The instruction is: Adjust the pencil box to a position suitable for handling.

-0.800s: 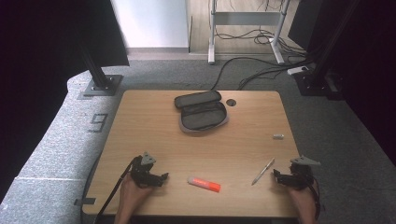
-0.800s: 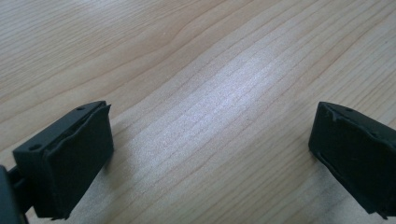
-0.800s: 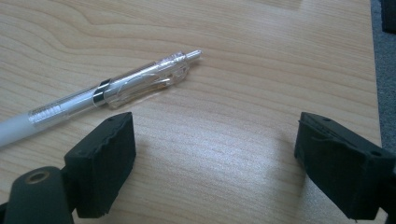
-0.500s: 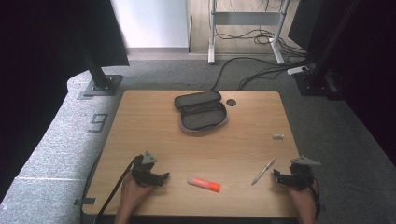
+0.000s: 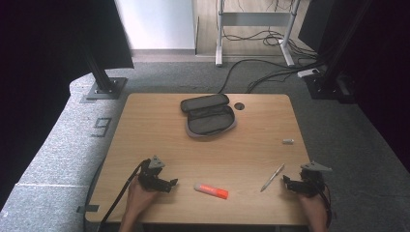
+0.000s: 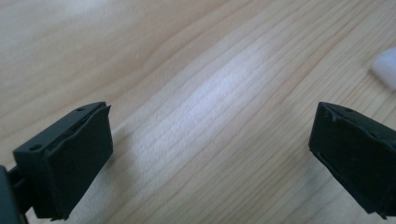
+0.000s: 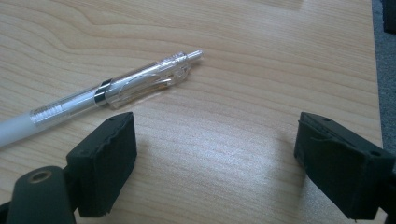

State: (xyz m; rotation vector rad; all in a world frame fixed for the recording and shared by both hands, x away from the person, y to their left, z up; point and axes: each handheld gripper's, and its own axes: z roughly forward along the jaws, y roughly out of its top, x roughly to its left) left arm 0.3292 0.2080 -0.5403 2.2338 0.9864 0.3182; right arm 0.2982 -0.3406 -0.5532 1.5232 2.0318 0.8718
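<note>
clear-barrelled white pen (image 7: 107, 93) flat on table (image 7: 243, 60), just beyond spread, empty right gripper (image 7: 215, 154)

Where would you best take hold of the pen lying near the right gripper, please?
Probably mid-barrel on the pen, from above with the right gripper, jaws across its length. It lies flat on the table; the clip end is uneven.

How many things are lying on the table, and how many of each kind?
Pencil case, lying open: 1
Pen: 1
Orange and white marker: 1
Small white piece, too small to tell what it is: 1
Total: 4
</note>
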